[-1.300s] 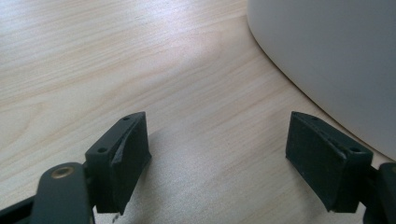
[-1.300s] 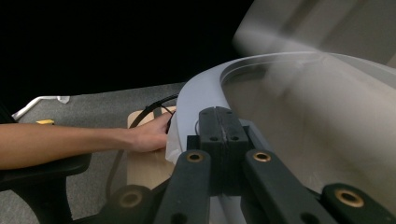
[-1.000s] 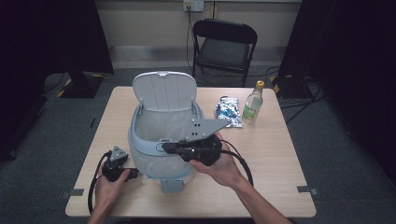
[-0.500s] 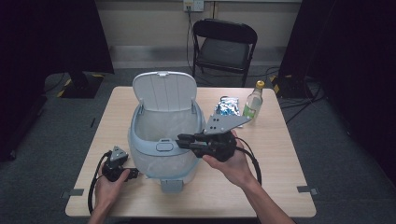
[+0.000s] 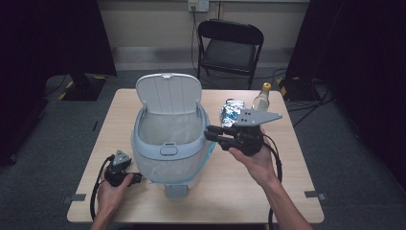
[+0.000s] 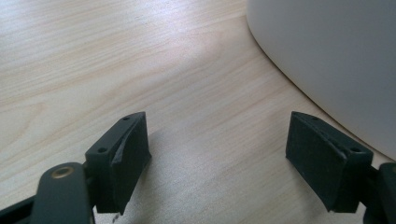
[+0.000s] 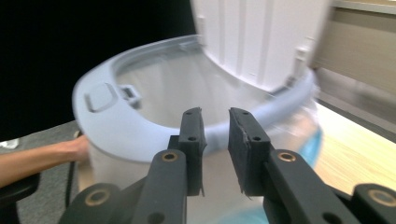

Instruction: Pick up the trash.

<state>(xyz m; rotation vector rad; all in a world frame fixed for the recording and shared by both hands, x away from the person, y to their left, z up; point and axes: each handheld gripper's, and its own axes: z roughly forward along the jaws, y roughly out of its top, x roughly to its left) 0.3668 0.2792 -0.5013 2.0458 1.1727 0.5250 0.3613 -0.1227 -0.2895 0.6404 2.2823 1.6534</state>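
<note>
Item: pale blue-grey plastic pedal bin (image 5: 167, 143) with clear liner, standing near the middle of the light wooden table (image 5: 297, 201), slightly toward its near-left quarter; hinged lid (image 5: 167, 93) upright and open at the back, foot pedal pointing at the near edge. Right gripper (image 5: 214, 135): a second ago it was over the bin's front rim; it has since drawn back to the right and now hangs just outside the bin's right rim, pointing left at it. In the right gripper view its jaws stand nearly together with a narrow gap and nothing between them (an empty, almost-closed grip), and the bin's rim (image 7: 140, 135) lies just beyond the tips. Left gripper (image 5: 134, 178): unmoved, resting on the table just beside the bin's lower left wall; in the left gripper view its jaws are spread wide with bare wood between them and the bin wall (image 6: 336, 56) close at one side. Other contents: crumpled silver foil packet (image 5: 232, 111) and clear plastic bottle with yellow cap (image 5: 261, 98), both toward the far-right corner, apart from the bin. Beyond the far edge, a black folding chair (image 5: 230, 45). Assessment: the withdrawal with empty jaws suggests a drop into the bin is finished; the packet or bottle looks the likely next pick.
</note>
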